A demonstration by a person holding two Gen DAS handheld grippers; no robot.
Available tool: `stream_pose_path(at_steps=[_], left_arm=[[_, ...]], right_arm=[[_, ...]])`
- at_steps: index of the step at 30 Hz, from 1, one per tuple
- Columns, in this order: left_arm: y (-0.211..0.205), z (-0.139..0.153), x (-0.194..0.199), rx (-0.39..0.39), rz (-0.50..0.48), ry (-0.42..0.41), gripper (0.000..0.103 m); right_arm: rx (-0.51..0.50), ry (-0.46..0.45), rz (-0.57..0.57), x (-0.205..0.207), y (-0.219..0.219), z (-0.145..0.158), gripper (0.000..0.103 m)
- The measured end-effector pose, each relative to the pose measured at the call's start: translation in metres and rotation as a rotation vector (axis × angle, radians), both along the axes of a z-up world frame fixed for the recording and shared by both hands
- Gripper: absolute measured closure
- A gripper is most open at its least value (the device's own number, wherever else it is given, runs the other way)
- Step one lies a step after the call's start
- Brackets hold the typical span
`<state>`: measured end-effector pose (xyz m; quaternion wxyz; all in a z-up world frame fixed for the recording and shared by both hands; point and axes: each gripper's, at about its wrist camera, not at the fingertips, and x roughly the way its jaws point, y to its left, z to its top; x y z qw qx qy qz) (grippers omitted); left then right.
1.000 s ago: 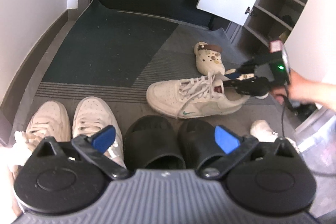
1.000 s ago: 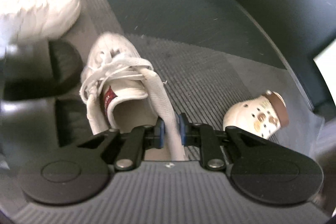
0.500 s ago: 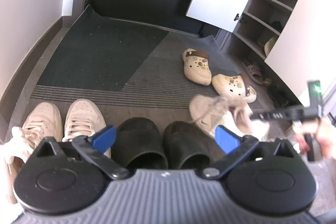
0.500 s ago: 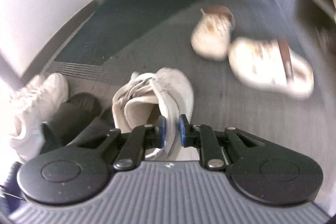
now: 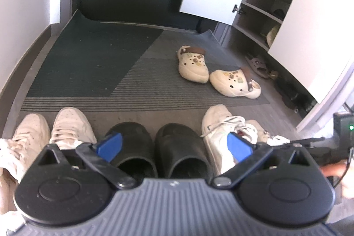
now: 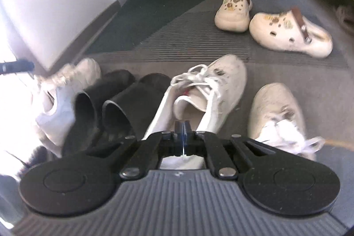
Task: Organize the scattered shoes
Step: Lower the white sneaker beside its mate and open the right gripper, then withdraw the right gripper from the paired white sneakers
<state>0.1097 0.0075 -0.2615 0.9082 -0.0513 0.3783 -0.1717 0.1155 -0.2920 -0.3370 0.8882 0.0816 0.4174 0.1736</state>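
Right claw (image 6: 183, 133) pinched on scuffed white leather sneaker (image 6: 205, 90).

A dark ribbed mat (image 5: 141, 83) covers the floor ahead of the claws. Two cream clogs (image 5: 192, 63) lie far ahead on it. Nearer, black slippers (image 5: 154, 147) sit between beige sneakers (image 5: 50, 132) and white sneakers (image 6: 210, 90).

**Two black hand-held tools with blue-padded fingers**

The left tool (image 5: 174, 146) has a ribbed grey body, two round black discs, black linkage arms on silver screws, and blue pads on its fingertips (image 5: 240, 146). The right tool (image 6: 183, 128) is built the same. From the left view, the right tool's handle carries a green light and a thin black cable.
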Motion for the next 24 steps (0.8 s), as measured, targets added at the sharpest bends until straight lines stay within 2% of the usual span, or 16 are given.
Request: stream_pose_path(at_steps=[2, 4, 5, 6, 8, 9, 13, 16, 18, 20, 23, 24], left_arm=[[0.001, 0.000, -0.001, -0.001, 0.001, 0.001, 0.001], [0.003, 0.000, -0.002, -0.006, 0.005, 0.002, 0.001], [0.004, 0.000, -0.003, -0.009, 0.009, 0.002, 0.001], [0.008, 0.001, -0.003, -0.034, 0.010, 0.002, 0.001], [0.015, 0.003, -0.005, -0.087, 0.013, 0.002, 0.001], [0.018, 0.004, -0.005, -0.092, 0.019, 0.003, 0.001], [0.030, 0.005, -0.008, -0.112, 0.042, 0.005, 0.001], [0.038, 0.004, -0.008, -0.130, 0.061, 0.020, 0.001], [0.042, 0.003, -0.009, -0.143, 0.076, 0.034, 0.001], [0.044, 0.004, -0.009, -0.146, 0.081, 0.034, 0.001], [0.048, 0.005, -0.012, -0.145, 0.090, 0.024, 0.001], [0.050, 0.005, -0.013, -0.148, 0.094, 0.026, 0.001]], right_arm=[[-0.071, -0.043, 0.002, 0.007, 0.009, 0.002, 0.094], [-0.162, -0.077, 0.021, 0.010, 0.018, 0.002, 0.088], [-0.208, -0.093, 0.035, 0.011, 0.022, 0.002, 0.072], [-0.251, -0.109, 0.043, 0.009, 0.025, 0.002, 0.051], [-0.296, -0.129, 0.050, 0.007, 0.028, 0.002, 0.030], [-0.319, -0.157, 0.048, 0.003, 0.028, 0.002, 0.028], [-0.285, -0.113, 0.010, 0.012, 0.025, -0.008, 0.028], [-0.342, -0.120, -0.004, 0.026, 0.032, -0.025, 0.028], [-0.350, -0.089, -0.048, 0.038, 0.033, -0.036, 0.035], [-0.317, -0.077, -0.086, 0.047, 0.031, -0.043, 0.039], [-0.330, -0.080, -0.078, 0.054, 0.037, -0.051, 0.045], [-0.330, -0.076, -0.079, 0.056, 0.038, -0.054, 0.045]])
